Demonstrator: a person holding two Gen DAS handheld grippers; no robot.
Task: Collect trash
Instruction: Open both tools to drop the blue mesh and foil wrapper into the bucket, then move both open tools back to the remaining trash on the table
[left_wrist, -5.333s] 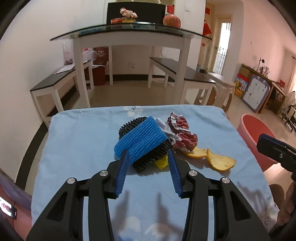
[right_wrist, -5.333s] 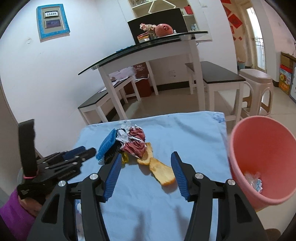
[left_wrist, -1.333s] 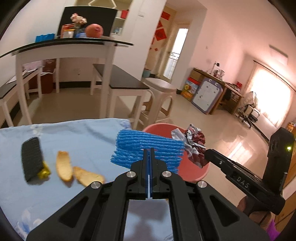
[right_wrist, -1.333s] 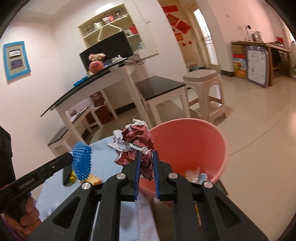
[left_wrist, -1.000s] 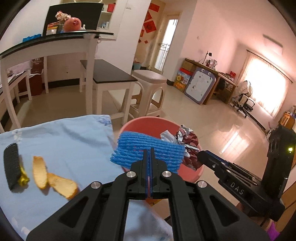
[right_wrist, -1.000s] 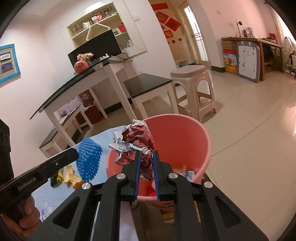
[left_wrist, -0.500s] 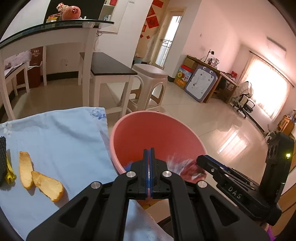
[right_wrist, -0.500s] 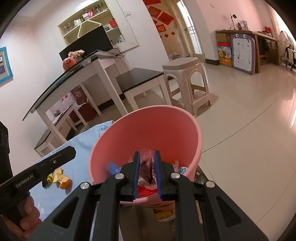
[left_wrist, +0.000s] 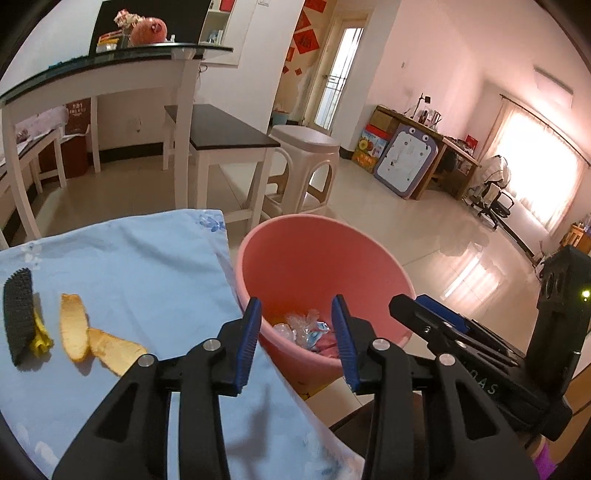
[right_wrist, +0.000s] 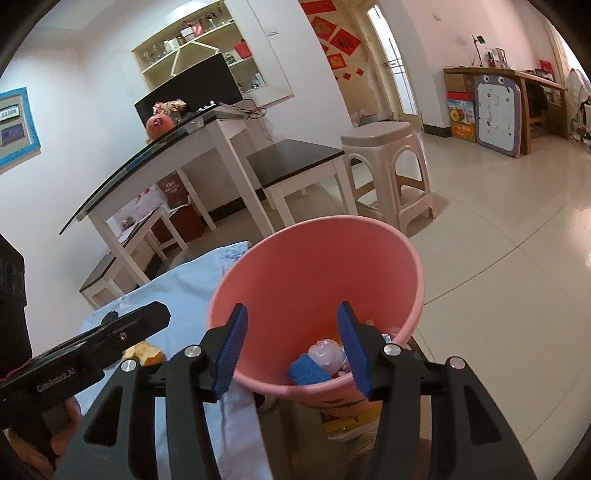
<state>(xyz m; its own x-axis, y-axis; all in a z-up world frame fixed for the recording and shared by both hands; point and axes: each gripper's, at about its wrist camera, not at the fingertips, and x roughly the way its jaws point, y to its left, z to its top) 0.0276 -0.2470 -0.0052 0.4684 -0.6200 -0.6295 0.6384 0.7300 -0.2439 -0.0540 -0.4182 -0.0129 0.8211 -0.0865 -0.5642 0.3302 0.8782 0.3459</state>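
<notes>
A pink bin (left_wrist: 317, 258) stands beside the blue-clothed table (left_wrist: 147, 266). My left gripper (left_wrist: 297, 334) is open and empty above the bin's near rim. My right gripper (right_wrist: 291, 341) is open and empty over the bin (right_wrist: 317, 266). Inside the bin lie the blue foam net (right_wrist: 308, 373), clear plastic (left_wrist: 301, 326) and other wrappers. On the cloth remain two orange peels (left_wrist: 90, 334) and a black foam net (left_wrist: 17, 308) with a yellow scrap (left_wrist: 38, 334). A peel (right_wrist: 146, 352) shows behind the left gripper in the right wrist view.
A glass-topped white table (left_wrist: 110, 77) with benches (left_wrist: 221, 133) and a plastic stool (left_wrist: 306, 162) stand beyond the cloth. The tiled floor (right_wrist: 498, 258) spreads to the right of the bin.
Both grippers carried the blue net and the crumpled wrapper from the table over the bin, then opened. Both pieces dropped into the bin.
</notes>
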